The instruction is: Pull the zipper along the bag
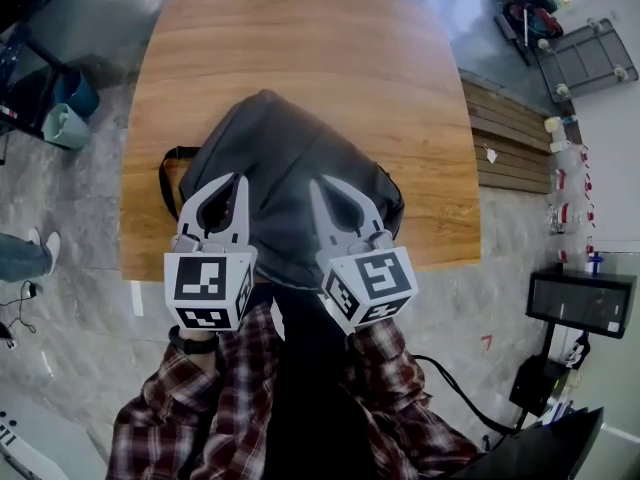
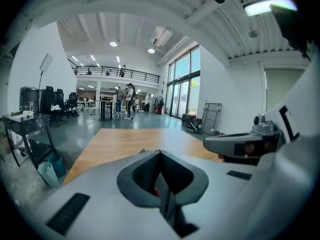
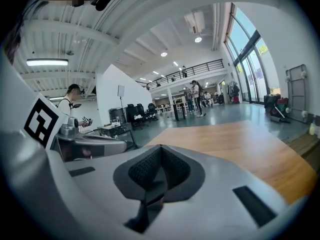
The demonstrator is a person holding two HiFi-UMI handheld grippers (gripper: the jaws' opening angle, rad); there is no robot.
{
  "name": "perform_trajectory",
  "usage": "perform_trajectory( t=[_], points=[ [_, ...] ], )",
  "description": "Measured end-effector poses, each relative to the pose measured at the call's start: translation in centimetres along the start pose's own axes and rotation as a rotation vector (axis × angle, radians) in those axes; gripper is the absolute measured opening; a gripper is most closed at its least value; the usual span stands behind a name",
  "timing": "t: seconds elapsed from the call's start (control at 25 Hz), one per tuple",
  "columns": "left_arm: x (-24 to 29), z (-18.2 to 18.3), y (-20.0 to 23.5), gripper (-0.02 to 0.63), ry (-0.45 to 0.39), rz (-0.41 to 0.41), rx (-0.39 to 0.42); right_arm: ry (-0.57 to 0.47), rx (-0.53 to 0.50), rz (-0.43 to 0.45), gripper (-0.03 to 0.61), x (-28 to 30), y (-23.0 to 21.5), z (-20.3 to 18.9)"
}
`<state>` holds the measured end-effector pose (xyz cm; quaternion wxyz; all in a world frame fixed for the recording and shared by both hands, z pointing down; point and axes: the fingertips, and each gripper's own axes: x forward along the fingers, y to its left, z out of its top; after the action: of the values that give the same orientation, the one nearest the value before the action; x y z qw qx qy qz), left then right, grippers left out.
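The person's plaid sleeves [image 1: 215,403] are showing at 6 o'clock in the head view, with 2 grippers held side by side just beyond them. The left gripper [image 1: 238,180] is pointing toward 12 o'clock, and its own view is showing its 2 jaws pressed together at the tips with nothing clearly caught between them. The right gripper [image 1: 318,182] is tilting toward 11 o'clock, and its jaws are likewise meeting at the tips, holding nothing that can be made out. A grey backpack [image 1: 285,138] is lying on the near half of the wooden table [image 1: 300,28], under and ahead of both grippers. Both sets of tips are hanging over its near part, the left over its 8 o'clock side and the right close to its middle. Its zipper cannot be picked out. A black strap [image 1: 164,173] is looping out at the backpack's 9 o'clock edge. A teal bin [image 1: 65,126] is standing on the floor at 10 o'clock, well apart from the table.
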<state>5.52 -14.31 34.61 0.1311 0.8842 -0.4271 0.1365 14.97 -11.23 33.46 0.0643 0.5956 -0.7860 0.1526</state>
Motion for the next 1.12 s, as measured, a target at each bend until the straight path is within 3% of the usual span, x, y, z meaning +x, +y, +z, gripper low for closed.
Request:
perform_trajectory(
  t=[0.12,0.36,0.6,0.92,1.12],
  points=[
    [1.3,-3.0,-0.3,0.008,0.087,-0.007,0.006,0.052,-0.009,0.03,0.008,1.2,-0.5,-1.4],
    [2.9,-12.4,-0.7,0.008,0.304,-0.021,-0.002,0.233,-0.053,0.113,0.008,4.2,-0.9,-7.2],
    [3.3,-18.4,-0.1,0.008,0.446,-0.013,-0.011,0.366,-0.068,0.22,0.008,6.2,-0.1,-12.1],
    [4.2,-20.6,0.0,0.008,0.461,-0.015,-0.011,0.616,-0.277,0.471,0.015,7.4,1.9,-16.7],
    [4.3,-20.9,-0.1,0.008,0.468,-0.017,-0.019,0.767,-0.393,0.557,0.057,8.7,2.4,-18.6]
  ],
)
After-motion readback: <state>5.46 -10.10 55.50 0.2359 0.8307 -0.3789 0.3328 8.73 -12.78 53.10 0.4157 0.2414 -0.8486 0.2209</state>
